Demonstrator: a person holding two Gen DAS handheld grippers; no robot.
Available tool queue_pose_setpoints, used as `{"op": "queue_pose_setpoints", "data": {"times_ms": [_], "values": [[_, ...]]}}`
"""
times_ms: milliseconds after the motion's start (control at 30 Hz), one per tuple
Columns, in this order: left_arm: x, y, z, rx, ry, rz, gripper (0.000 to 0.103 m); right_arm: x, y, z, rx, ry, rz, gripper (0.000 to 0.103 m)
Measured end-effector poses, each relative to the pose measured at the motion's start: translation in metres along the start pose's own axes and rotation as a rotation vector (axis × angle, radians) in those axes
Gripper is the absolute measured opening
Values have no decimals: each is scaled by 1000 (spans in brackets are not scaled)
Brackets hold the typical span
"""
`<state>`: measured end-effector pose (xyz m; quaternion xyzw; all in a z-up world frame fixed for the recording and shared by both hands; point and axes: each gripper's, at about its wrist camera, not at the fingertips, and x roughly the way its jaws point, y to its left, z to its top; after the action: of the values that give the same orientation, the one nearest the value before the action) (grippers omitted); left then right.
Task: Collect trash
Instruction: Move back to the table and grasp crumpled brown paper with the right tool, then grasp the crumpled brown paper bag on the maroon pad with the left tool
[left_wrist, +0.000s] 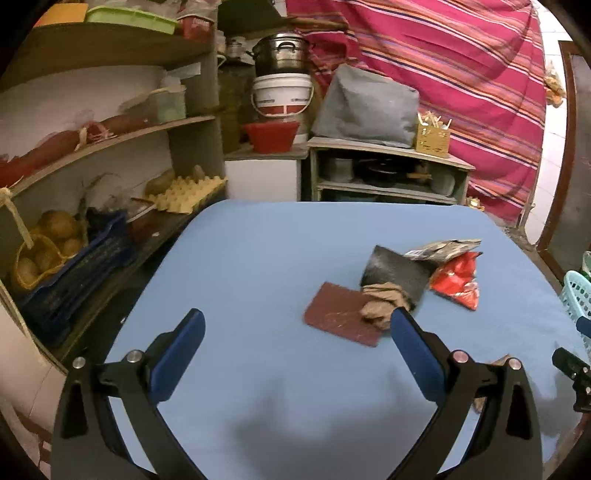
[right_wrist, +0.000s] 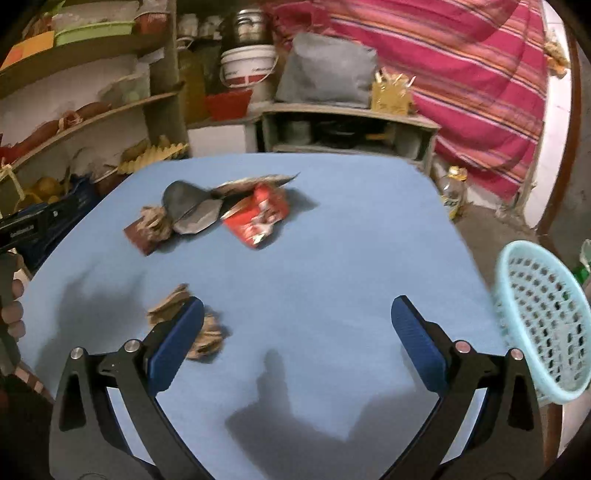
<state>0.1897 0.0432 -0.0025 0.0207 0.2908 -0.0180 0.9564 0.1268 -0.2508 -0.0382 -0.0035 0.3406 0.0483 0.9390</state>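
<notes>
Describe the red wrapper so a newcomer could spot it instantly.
On the blue table, find the trash cluster toward the far side. The red wrapper lies at its right end, beside the grey sheet. It is the only bright red, crinkled piece there.

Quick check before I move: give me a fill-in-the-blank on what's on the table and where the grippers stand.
1. Both the left gripper and the right gripper have their jaws ____.
2. The table is covered in ____ cloth.
3. The red wrapper lies on the table, not in the ____ at the table's right edge.
4. The crumpled brown paper sits beside the right gripper's ____ finger.

Answers: open; blue; basket; left
</notes>
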Motion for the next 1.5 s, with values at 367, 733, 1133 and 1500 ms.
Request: {"op": "queue_pose_setpoints", "data": {"times_ms": [367,733,1133,1500], "values": [[-5,26,-15,26,27,22,98,36,39,-6,-70,92,15,99],[3,48,-20,-8,64,28,98,47,49,-2,-73,116,34,98],[21,38,-12,-15,95,-4,98,62,67,2,-113,158,136,69],[35,22,-5,-8,100,-45,98,62,79,11,-151,137,213,34]]}}
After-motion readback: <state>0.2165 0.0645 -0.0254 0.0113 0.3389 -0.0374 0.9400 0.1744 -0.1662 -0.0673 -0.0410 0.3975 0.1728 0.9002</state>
